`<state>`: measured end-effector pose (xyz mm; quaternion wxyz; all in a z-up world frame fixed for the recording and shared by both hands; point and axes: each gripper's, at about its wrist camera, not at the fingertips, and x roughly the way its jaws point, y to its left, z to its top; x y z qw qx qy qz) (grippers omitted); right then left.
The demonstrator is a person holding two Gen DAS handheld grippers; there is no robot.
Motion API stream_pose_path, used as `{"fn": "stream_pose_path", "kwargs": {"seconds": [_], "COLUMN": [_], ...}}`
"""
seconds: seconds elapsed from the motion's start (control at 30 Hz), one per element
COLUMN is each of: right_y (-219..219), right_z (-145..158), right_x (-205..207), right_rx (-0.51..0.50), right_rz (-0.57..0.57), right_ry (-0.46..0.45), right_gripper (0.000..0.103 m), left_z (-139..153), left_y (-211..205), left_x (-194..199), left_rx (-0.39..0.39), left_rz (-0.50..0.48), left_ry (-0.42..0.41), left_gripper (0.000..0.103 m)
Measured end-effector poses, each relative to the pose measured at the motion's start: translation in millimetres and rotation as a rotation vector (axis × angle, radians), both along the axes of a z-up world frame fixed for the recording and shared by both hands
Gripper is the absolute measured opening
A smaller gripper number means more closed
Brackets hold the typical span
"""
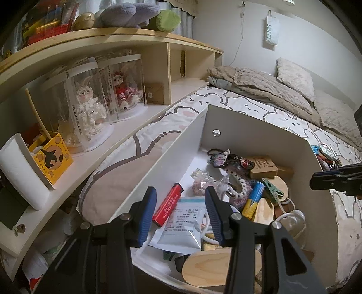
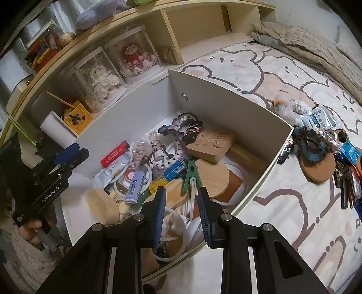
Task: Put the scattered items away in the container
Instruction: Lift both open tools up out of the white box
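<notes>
A white open box (image 1: pixel 253 126) (image 2: pixel 226 106) sits on the bed and holds several small items: a red lighter (image 1: pixel 167 204) (image 2: pixel 114 153), a white sachet (image 1: pixel 181 226), a green clothes peg (image 2: pixel 191 174), wooden pieces (image 2: pixel 212 141) and a blue battery (image 1: pixel 253 200). My left gripper (image 1: pixel 179 213) is open and empty over the box's near-left part; it also shows in the right wrist view (image 2: pixel 67 153). My right gripper (image 2: pixel 181 203) is open and empty above the box's near corner, over a white cord (image 2: pixel 192 192). Scattered items (image 2: pixel 316 144) lie on the sheet right of the box.
A wooden shelf unit (image 1: pixel 135 45) (image 2: pixel 158 13) with boxed dolls (image 1: pixel 90 104) and a yellow carton (image 1: pixel 53 158) runs along the left. Folded beige blankets (image 1: pixel 271 88) and a pillow (image 1: pixel 296 77) lie at the bed's far end. A wooden coaster (image 2: pixel 319 167) lies among the loose items.
</notes>
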<state>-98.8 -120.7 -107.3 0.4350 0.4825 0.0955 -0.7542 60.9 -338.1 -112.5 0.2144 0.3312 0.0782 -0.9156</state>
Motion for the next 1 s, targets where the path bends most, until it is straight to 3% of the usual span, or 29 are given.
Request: {"fn": "stream_pose_path", "kwargs": {"seconds": [0.47,0.9,0.93,0.97,1.0], "right_y": [8.4,32.6,35.3,37.8,40.8], "right_z": [7.5,23.4,25.1,26.9,29.5], "right_x": [7.3,19.5,20.6,22.0,23.7], "right_rx": [-0.028,-0.099,-0.101,-0.105,-0.112], "right_rz": [-0.013,-0.097,-0.110,-0.118,-0.127], "right_ry": [0.035,0.184,0.197,0.209,0.225], "right_gripper": [0.029,0.031,0.050,0.070,0.102], "left_z": [3.3,21.3,23.8,26.7,29.6], "left_y": [10.9,31.2,32.7,34.3,36.0], "left_x": [0.3,5.8,6.5,7.4,8.5], "left_rx": [0.010,-0.004,-0.008,-0.010,-0.014], "left_rz": [-0.016,-0.033,-0.031,-0.028,-0.027], "left_ry": [0.004,0.030,0.035,0.042,0.052], "left_gripper": [0.044,0.044,0.046,0.055,0.060]}}
